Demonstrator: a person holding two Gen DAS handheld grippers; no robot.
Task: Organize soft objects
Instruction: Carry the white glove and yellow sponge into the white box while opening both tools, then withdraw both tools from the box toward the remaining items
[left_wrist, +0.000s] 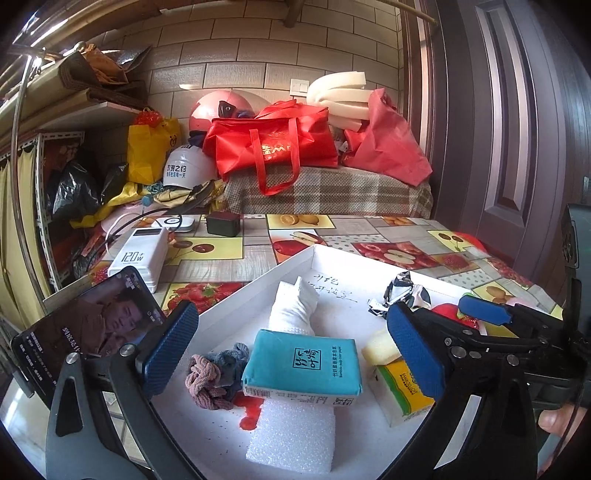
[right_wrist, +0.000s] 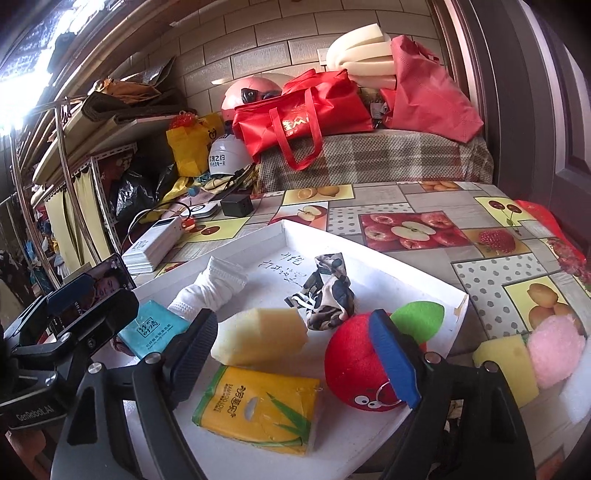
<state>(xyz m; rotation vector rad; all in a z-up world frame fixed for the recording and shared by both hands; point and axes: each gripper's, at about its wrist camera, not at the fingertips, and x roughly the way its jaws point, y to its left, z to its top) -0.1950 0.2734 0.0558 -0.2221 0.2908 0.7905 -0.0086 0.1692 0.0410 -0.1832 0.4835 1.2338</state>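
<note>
A cluttered room, a fruit-print table (right_wrist: 424, 206) carrying a white tray (right_wrist: 458, 301). The right hand-held gripper (right_wrist: 295, 354) hangs open over the yellow tissue pack (right_wrist: 258, 410) at lower centre — closing could snag the red plush (right_wrist: 354, 365) touching its right finger. The left hand-held gripper (left_wrist: 295, 347), also open, straddles the teal pack (left_wrist: 303, 365).

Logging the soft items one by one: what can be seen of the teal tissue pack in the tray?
The teal tissue pack is a soft rectangular plastic-wrapped packet with dark printed characters and a white barcoded side. It lies flat in the white tray, resting partly on a white foam block, touching the rolled white sock. No gripper holds it.
</note>
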